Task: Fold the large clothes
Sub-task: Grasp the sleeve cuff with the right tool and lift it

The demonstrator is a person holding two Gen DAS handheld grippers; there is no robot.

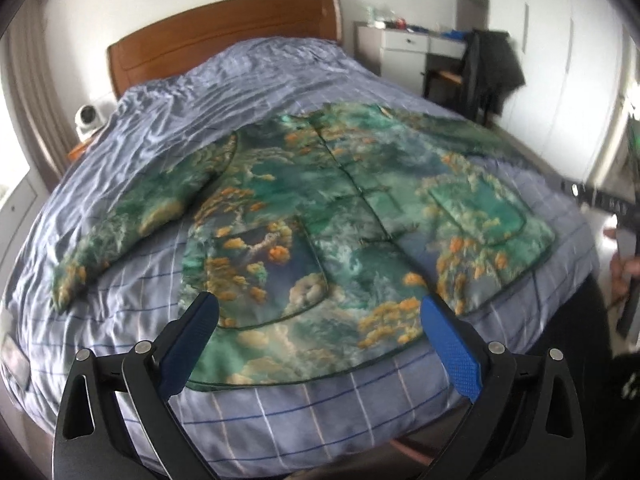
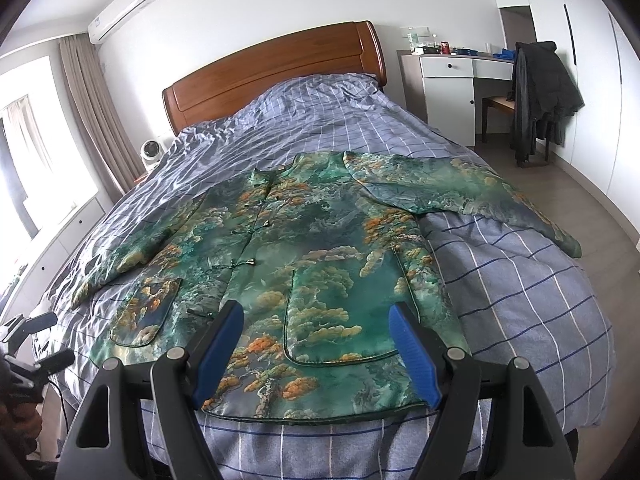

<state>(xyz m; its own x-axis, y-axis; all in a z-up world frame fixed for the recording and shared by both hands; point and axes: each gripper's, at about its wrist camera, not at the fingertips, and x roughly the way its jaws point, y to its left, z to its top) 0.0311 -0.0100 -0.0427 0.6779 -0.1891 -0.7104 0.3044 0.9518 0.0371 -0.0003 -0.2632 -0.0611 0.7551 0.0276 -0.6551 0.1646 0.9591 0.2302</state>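
In the middle of both frames, on the bed (image 2: 520,300), lies the jacket (image 2: 312,264): front up, closed down its centre, collar toward the headboard (image 2: 272,76), hem at the near edge of the checked cover. Both sleeves are spread out; in the right wrist view one runs to the right edge of the mattress, its cuff hanging just over the side. No fold made yet.

Left gripper (image 1: 320,320): fingers spread, nothing between them, hovering above the hem, lower centre of its frame (view is blurred). Right gripper (image 2: 316,340): fingers spread wide, empty, above the hem and the right-hand pocket (image 2: 340,316).

Risks, as judged from here:
- Fabric looks glossy, probably slippery; a shallow pinch on the hem could slide off mid-lift.
- Jacket looks padded; a fold may spring back open unless pressed down.
- Fingers could catch the cover along with the hem and drag it.
- The overhanging sleeve could pull that side off the bed once the body shifts.
- Uneven lift between the two hands would skew the fold line.

Containers: two patch pockets on the jacket front, both lying flat, apparently empty. White desk (image 2: 448,80) at upper right has closed drawers (contents not visible); small items on top, too small to identify.
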